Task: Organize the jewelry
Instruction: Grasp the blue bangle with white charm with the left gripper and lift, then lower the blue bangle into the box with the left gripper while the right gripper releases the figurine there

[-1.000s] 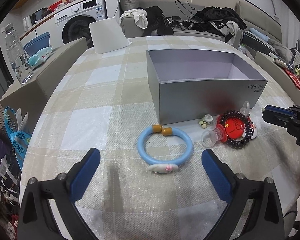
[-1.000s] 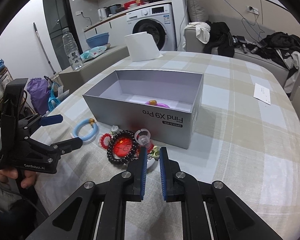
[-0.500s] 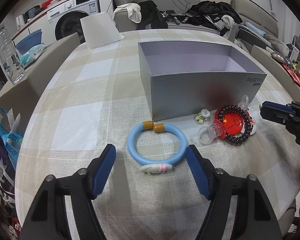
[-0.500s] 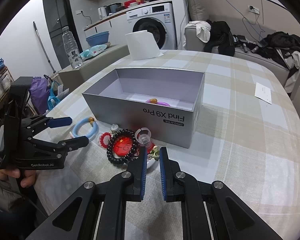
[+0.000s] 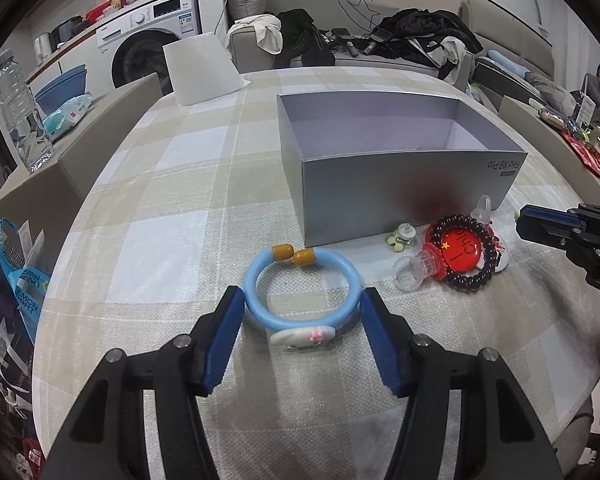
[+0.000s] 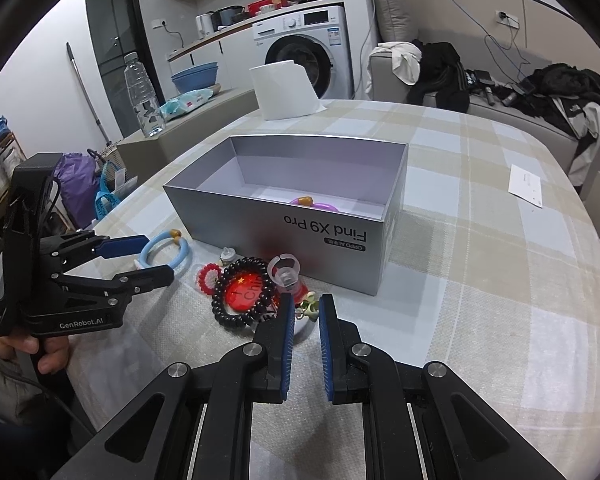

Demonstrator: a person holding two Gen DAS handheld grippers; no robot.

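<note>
A light blue bracelet point(image 5: 302, 293) with two amber beads and a white charm lies on the checked tablecloth before the silver box point(image 5: 404, 200). My left gripper point(image 5: 303, 310) is open, its blue pads on either side of the bracelet's near half, close to its rim. It also shows in the right wrist view point(image 6: 148, 256). A dark bead bracelet point(image 5: 466, 256) around a red badge, a clear plastic ring point(image 5: 416, 270) and small earrings point(image 5: 402, 236) lie right of it. My right gripper point(image 6: 303, 312) is nearly shut and empty, just short of that pile. A purple bracelet point(image 6: 316, 204) lies in the box.
A white paper roll point(image 5: 198, 70) stands at the table's far edge. A water bottle point(image 5: 20, 116) and blue basin stand on a side counter at left. A white card point(image 6: 526, 186) lies on the table right of the box point(image 6: 300, 200). A sofa with clothes is behind.
My left gripper has moved forward over the table and narrowed, so its pads now flank the blue bracelet. My right gripper has stayed in place.
</note>
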